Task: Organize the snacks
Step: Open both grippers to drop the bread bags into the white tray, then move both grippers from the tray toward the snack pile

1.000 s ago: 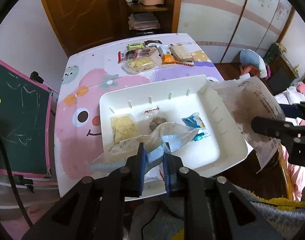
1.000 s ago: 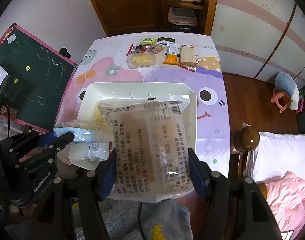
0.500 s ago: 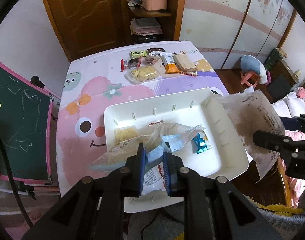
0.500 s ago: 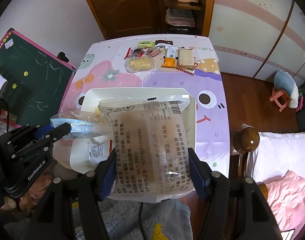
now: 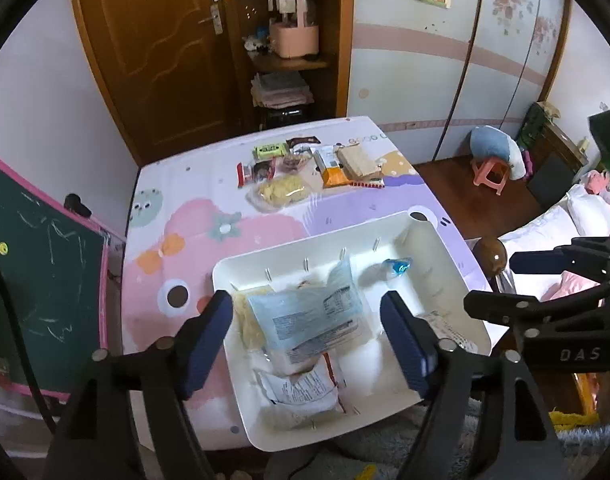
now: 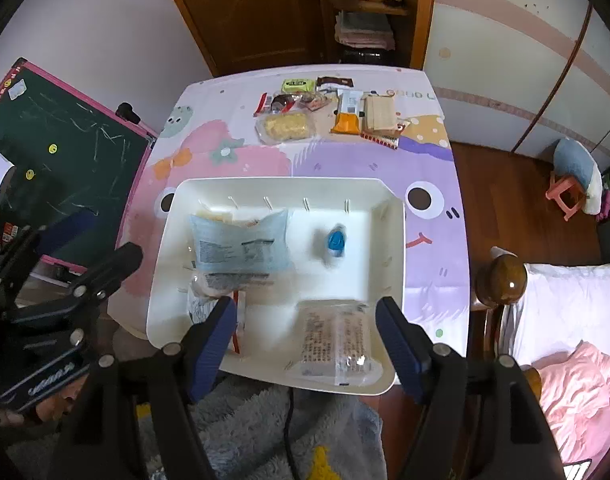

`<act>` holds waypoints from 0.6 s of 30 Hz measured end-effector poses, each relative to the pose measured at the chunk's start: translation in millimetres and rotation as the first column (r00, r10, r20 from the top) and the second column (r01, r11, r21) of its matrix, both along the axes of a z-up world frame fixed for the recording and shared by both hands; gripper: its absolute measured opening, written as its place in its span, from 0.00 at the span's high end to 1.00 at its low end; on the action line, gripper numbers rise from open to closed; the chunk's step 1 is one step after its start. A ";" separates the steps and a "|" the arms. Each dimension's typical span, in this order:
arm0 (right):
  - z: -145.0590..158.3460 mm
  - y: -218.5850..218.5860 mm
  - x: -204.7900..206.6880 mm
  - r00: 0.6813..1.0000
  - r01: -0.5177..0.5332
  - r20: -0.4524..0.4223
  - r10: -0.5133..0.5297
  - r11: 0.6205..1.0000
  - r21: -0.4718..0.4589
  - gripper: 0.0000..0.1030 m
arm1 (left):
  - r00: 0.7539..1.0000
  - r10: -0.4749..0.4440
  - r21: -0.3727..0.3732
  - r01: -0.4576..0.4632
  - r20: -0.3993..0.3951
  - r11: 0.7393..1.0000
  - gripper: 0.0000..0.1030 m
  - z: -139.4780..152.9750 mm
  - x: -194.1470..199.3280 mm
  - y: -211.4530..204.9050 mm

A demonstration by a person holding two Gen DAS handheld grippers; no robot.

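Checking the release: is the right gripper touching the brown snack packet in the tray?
Apart. In the right wrist view the right gripper stands open above the brown snack packet.

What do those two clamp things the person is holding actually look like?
Each is a black angular frame with silver bolts, ending in two dark blue ribbed pads. The left gripper trails a black cable; the right gripper matches it. White lettering marks their sides.

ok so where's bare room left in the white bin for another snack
In the white bin, bare floor runs from the blue-grey packet past the small blue candy to the right wall, above the clear brown packet. The left side is crowded with overlapping packets.
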State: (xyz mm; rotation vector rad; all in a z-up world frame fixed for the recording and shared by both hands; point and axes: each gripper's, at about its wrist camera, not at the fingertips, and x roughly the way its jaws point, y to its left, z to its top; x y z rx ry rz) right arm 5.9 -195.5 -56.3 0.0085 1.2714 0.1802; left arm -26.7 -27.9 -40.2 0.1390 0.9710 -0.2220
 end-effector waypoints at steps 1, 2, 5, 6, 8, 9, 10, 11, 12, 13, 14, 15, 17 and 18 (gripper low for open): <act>-0.9 0.4 0.5 1.000 0.001 -0.003 -0.001 1.000 0.000 0.30 | 1.000 -0.002 0.003 0.002 0.001 1.000 0.26 0.1 -0.3 -0.9; -1.0 0.4 0.6 1.000 0.000 -0.003 0.000 1.000 0.001 0.30 | 1.000 -0.003 0.007 0.003 0.000 1.000 0.25 0.2 -0.5 -1.7; -1.1 1.4 0.1 1.000 -0.012 -0.001 0.012 1.000 -0.001 0.30 | 1.000 0.002 0.008 -0.002 -0.013 1.000 0.25 -1.9 -0.1 -2.6; -1.5 1.5 -0.4 1.000 -0.015 -0.002 0.015 1.000 -0.002 0.30 | 1.000 0.005 0.008 -0.005 -0.017 1.000 0.25 -2.1 0.2 -3.0; -3.1 1.7 -1.2 1.000 -0.025 -0.009 0.025 1.000 -0.003 0.30 | 1.000 0.011 0.004 -0.011 -0.021 1.000 0.25 -2.4 -0.2 -3.5; -3.8 1.1 -1.1 1.000 -0.027 -0.012 0.027 1.000 -0.004 0.30 | 1.000 0.015 0.004 -0.015 -0.021 1.000 0.25 -2.5 -0.5 -4.1; -4.7 0.5 -1.3 0.999 -0.028 -0.015 0.028 1.000 -0.005 0.30 | 1.000 0.019 0.002 -0.019 -0.022 1.000 0.25 -2.4 -1.1 -5.3; -5.7 -1.1 -1.5 0.999 -0.029 -0.020 0.029 1.000 -0.004 0.30 | 1.000 0.021 0.000 -0.021 -0.022 1.000 0.25 -2.5 -1.1 -5.4; -6.2 -2.2 -1.2 0.999 -0.029 -0.023 0.029 1.000 -0.005 0.30 | 0.999 0.024 -0.003 -0.024 -0.023 1.000 0.25 -2.8 -1.8 -6.9; -6.4 -3.1 -1.4 0.999 -0.030 -0.025 0.030 1.000 -0.006 0.30 | 0.999 0.026 -0.004 -0.026 -0.023 1.000 0.25 -3.0 -2.5 -8.4; -6.2 -5.4 -1.7 0.999 -0.032 -0.023 0.032 0.999 -0.005 0.30 | 0.999 0.028 -0.005 -0.028 -0.022 1.000 0.25 -3.2 -3.3 -9.8; -6.2 -7.0 -1.9 0.999 -0.033 -0.022 0.033 0.999 -0.005 0.30 | 0.999 0.032 -0.007 -0.032 -0.022 0.999 0.25 -3.5 -4.1 -11.4; -5.8 -11.4 -2.5 0.999 -0.037 -0.023 0.037 0.999 -0.009 0.30 | 0.999 0.041 -0.013 -0.042 -0.025 0.999 0.24 -4.2 -4.5 -13.5; -5.1 -13.3 -3.1 0.999 -0.042 -0.020 0.041 0.999 -0.011 0.30 | 0.998 0.050 -0.017 -0.051 -0.026 0.999 0.24 -4.5 -5.1 -15.4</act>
